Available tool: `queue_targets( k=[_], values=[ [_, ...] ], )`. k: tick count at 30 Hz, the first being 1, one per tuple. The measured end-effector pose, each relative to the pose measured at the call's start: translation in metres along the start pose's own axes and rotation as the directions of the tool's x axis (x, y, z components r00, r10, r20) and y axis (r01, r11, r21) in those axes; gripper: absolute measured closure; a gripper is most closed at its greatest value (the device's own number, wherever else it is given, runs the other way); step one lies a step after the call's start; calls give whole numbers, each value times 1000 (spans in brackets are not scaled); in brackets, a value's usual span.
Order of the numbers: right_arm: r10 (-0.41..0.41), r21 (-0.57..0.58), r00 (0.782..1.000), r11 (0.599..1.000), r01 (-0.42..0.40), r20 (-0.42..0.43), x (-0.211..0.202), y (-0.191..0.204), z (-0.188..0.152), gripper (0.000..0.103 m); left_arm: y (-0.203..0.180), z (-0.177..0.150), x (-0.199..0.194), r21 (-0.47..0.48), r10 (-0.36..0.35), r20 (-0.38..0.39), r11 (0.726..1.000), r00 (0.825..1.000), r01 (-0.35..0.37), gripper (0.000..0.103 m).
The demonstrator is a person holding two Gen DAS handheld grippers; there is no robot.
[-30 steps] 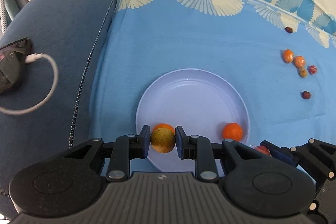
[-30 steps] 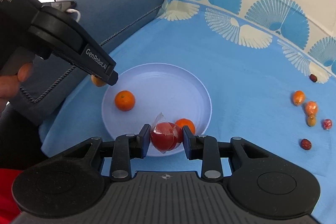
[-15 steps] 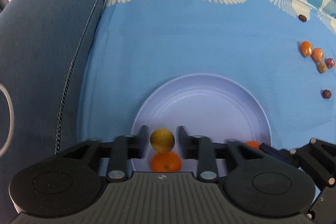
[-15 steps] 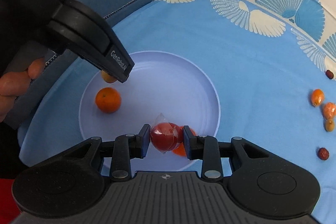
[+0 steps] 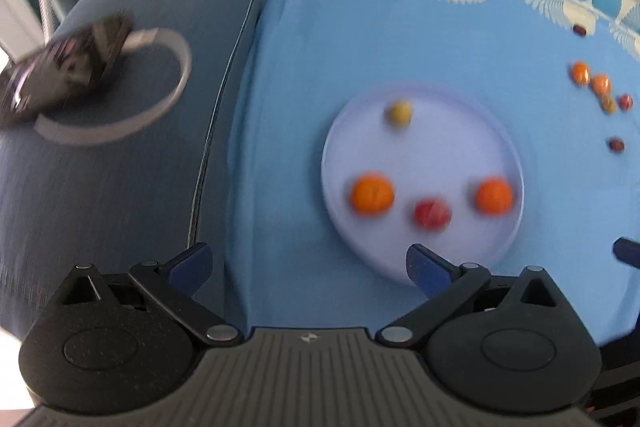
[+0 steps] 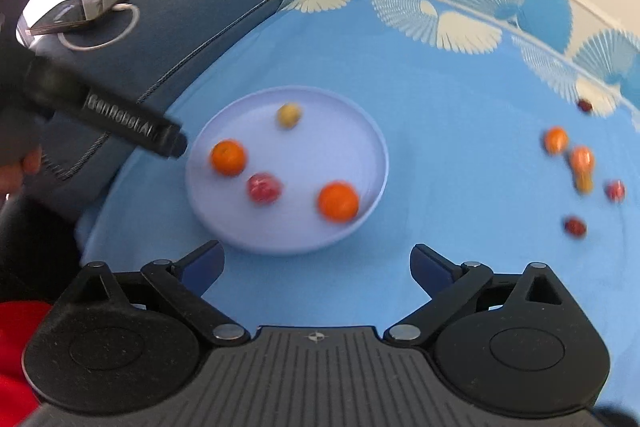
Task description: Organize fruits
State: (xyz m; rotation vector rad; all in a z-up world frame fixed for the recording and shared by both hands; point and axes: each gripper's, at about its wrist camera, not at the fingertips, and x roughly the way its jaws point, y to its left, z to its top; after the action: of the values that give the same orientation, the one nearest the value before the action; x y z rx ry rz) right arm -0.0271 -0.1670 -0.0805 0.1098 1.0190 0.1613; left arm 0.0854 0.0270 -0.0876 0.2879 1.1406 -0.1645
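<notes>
While both frames are motion-blurred, the left claw (image 5: 308,263) is clearly spread wide, jaws opening, nothing between its fingers; it sits over the near-left edge of the blue cloth (image 5: 360,47) where the cloth meets the dark blue sofa (image 5: 140,167). The right claw (image 6: 316,263) is also spread wide and opening, empty, above bare cloth just in front of the plate (image 6: 352,131). The lavender plate rests on the cloth toward its left side and holds four fruits: a small yellow fruit (image 6: 289,115) near the far rim, an orange (image 6: 228,157) at the left, a wrapped red fruit (image 6: 263,187) just beside it toward the near rim, and a second orange (image 6: 338,202) near the right rim. Loose small fruits (image 6: 580,163), orange and dark red, lie well apart from the plate toward the cloth's right edge. A phone (image 6: 80,11) with a white cable (image 6: 100,45) lies on the sofa at far left.
</notes>
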Motion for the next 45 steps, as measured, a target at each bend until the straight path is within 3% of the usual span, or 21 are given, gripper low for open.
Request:
queue_targets(
  k=[5, 11, 19, 45],
  values=[
    [-30, -48, 996, 998, 34, 83, -31, 15, -11, 2, -3, -32, -21, -11, 8, -8, 1000, 1000, -9, 0],
    [-48, -66, 984, 996, 60, 171, -64, 24, -20, 1, -17, -52, -60, 16, -2, 91, 1000, 996, 1, 0],
    [-54, -83, 971, 994, 75, 232, -90, 28, -35, 1, -29, -67, -85, 34, -3, 147, 999, 989, -2, 0],
    [-64, -101, 963, 990, 93, 260, -103, 37, -46, 1, -33, -80, -99, 50, -6, 172, 999, 985, -3, 0]
  ],
)
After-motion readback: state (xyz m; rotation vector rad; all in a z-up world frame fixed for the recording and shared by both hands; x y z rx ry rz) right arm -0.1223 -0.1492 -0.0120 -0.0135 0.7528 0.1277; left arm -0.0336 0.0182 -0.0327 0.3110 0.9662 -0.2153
